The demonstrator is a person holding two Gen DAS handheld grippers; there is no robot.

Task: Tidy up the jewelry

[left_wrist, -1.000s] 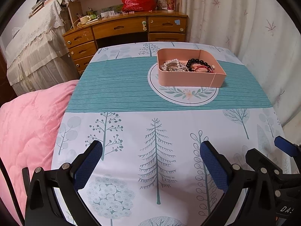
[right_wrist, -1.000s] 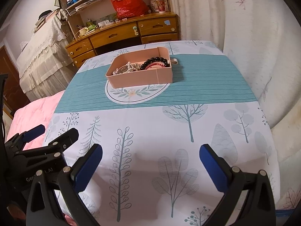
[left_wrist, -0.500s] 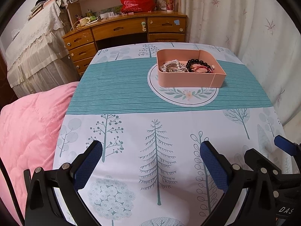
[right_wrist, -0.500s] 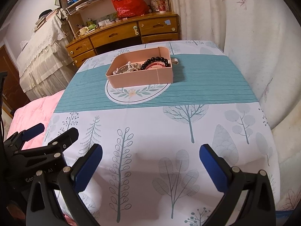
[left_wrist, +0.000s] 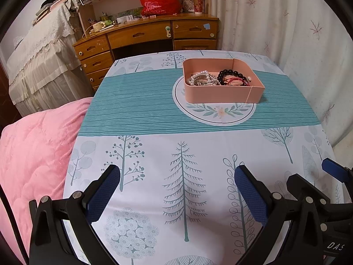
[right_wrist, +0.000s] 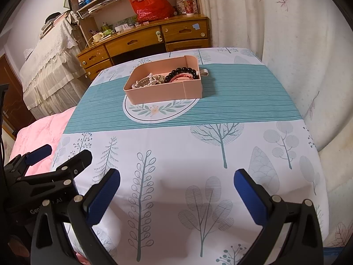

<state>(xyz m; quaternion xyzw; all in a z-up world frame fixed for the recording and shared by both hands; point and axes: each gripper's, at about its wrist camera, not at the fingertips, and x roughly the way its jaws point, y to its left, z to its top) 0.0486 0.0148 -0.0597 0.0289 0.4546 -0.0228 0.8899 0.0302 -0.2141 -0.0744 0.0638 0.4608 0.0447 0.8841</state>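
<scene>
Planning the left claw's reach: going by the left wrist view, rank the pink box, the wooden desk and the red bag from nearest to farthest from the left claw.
1. Pink box: on the table, ahead and slightly right of the left claw.
2. Wooden desk: beyond the table's far edge.
3. Red bag: on top of the desk, at its back, so farthest.

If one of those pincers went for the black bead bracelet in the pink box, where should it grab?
I'd pinch the black bracelet at its raised far arc, coming from above with either open gripper. It lies in the right half of the pink box, walls all round, so a sideways approach looks blocked. Its near side lies against red cords.
</scene>
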